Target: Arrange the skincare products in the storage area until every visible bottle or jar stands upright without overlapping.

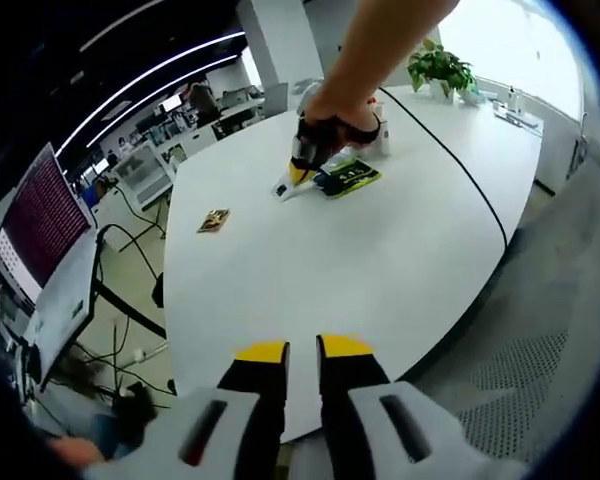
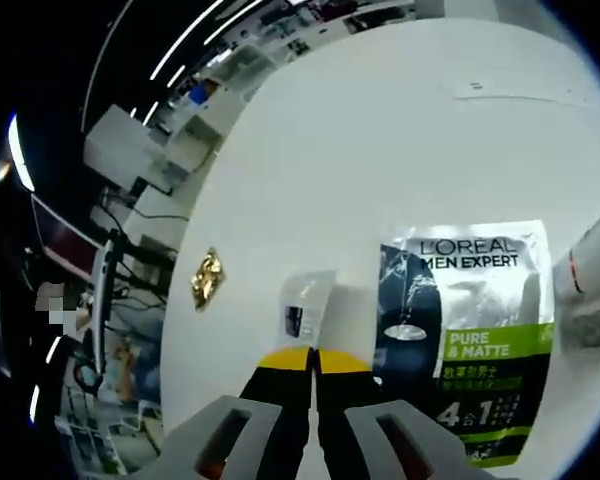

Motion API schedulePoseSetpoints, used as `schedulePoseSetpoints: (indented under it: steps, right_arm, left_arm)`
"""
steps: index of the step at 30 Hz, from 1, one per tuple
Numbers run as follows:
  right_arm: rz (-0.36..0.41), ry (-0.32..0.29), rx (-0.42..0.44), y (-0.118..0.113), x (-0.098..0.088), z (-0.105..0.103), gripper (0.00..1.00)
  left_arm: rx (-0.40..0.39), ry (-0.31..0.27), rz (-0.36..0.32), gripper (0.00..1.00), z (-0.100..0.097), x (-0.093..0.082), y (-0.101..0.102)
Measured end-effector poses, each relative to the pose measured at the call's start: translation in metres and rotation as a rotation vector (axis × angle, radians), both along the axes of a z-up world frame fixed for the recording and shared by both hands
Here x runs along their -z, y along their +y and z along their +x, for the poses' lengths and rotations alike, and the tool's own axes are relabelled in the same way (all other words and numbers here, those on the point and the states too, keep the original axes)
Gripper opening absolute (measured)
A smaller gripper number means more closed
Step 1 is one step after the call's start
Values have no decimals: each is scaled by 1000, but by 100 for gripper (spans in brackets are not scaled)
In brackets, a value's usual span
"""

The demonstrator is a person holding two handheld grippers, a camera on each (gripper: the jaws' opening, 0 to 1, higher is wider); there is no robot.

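Landmark: the large white oval table (image 1: 380,260). Left gripper view: a small gold-patterned flat packet (image 1: 213,221) lies on the table toward its left edge. The left gripper (image 1: 302,349) hovers at the near rim, yellow-tipped jaws slightly apart, holding nothing. Farther across the table, the right gripper (image 1: 300,172) comes down beside a flat black-and-green skincare sachet pack (image 1: 348,178). Right gripper view: its jaws are nearly closed over a small white sachet (image 2: 308,300); actual grip cannot be told. The pack lies flat just beside it.
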State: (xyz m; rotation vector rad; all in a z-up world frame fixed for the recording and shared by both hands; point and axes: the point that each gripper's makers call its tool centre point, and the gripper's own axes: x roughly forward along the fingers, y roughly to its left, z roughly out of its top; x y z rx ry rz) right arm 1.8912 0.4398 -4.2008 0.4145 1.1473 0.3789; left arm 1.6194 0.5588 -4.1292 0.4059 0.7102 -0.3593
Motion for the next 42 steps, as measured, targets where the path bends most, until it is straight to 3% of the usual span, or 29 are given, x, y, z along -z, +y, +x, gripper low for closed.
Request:
schedulePoseSetpoints:
  steps: [18,32,38,42]
  right_arm:
    - [-16,-13,6,0,-1,3,5]
    - [-16,-48,-4,5,-13,6,8]
    - [-168,-164,-206,13,-18,7,11]
    - [-263,-271,-385,28,-25,12,20]
  left_arm:
    - [3,-1,10,2,0,0,1]
    - [7,-6,13,1,0,-1,1]
    - [6,-10,14,1,1,-1,1]
    - [6,-12,14,1,1,-2,1]
